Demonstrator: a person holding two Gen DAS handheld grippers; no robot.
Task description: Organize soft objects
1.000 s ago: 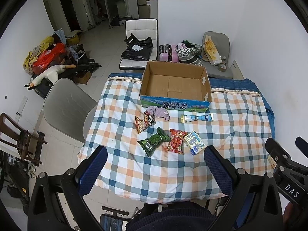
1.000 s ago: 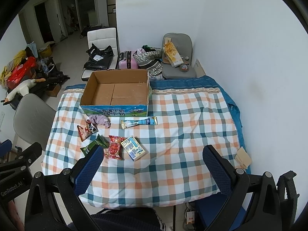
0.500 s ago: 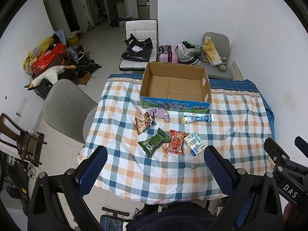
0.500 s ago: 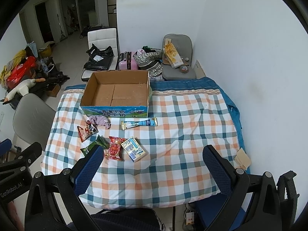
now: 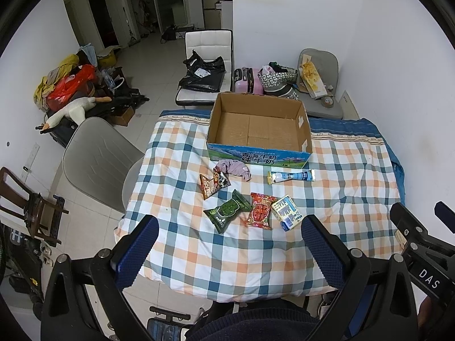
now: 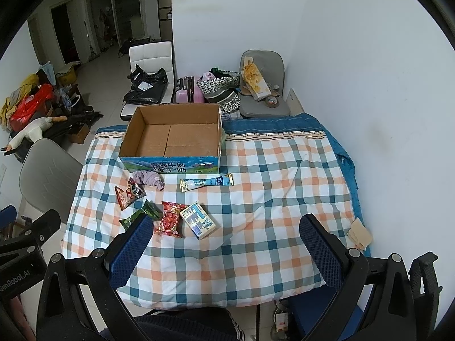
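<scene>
In the right wrist view, the blue finger (image 6: 130,251) of the right hand-held gripper (image 6: 226,251) covers the lower part of the green snack packet (image 6: 142,215); only its upper end shows. The left hand-held gripper (image 6: 20,241) is cut off by the left edge there, so the state of its fingers cannot be read in this view. The counter (image 5: 355,187) itself is hidden under the checked cloth (image 5: 176,170). The small print on the white and blue carton (image 5: 286,212) is too small to read. The near wall of the cardboard box (image 5: 257,157) hides the front strip of the box floor.
</scene>
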